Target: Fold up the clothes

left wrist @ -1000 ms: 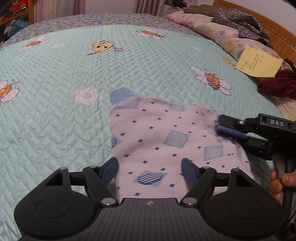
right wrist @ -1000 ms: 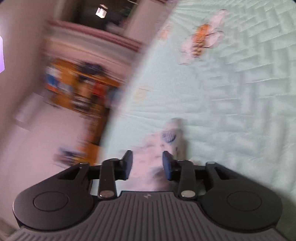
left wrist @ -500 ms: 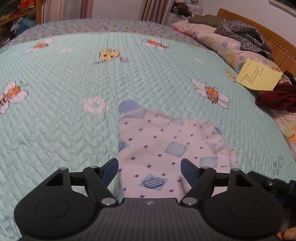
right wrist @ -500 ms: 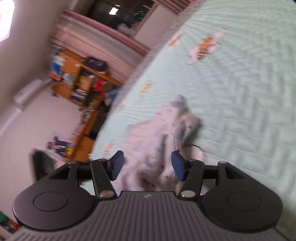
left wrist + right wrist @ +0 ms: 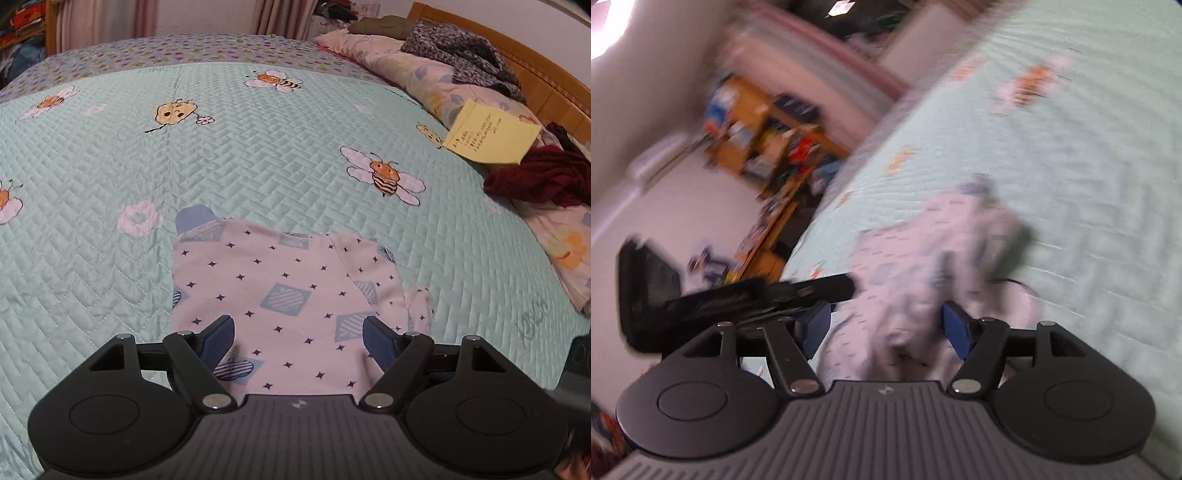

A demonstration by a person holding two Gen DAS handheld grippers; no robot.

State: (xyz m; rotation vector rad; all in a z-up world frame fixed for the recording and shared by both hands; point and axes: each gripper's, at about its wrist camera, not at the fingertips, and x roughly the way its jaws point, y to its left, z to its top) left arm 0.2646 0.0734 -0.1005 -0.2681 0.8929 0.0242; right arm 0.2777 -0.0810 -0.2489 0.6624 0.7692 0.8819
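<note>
- Pink cotton, printed with dark stars and blue squares: the garment (image 5: pixel 288 291) lies part-folded on the quilt (image 5: pixel 258 162), near the bed's near edge and well apart from the pillows (image 5: pixel 436 85) along the right side.
- Left gripper (image 5: pixel 298 341) hangs just above the garment's near end, tilted steeply down; its jaws stand wide with cloth beneath them but nothing clamped.
- Right gripper (image 5: pixel 882 326) sits low and close to level at the garment's right side, jaws opening. Rumpled cloth (image 5: pixel 923 266) lies between and ahead of them; the pads do not appear to press it, though the view is blurred.
- Garment's long axis runs away from the left gripper toward the blue collar (image 5: pixel 194 218) at the far end. A loose flap (image 5: pixel 417 299) bunches at the right edge.
- Judgement: the next fold likely turns on that right edge, which the right gripper is nearer; the left is better placed to pin or lift the near hem.
- Risk, as a guess: the bunched flap could drag the smoothed panel askew.
</note>
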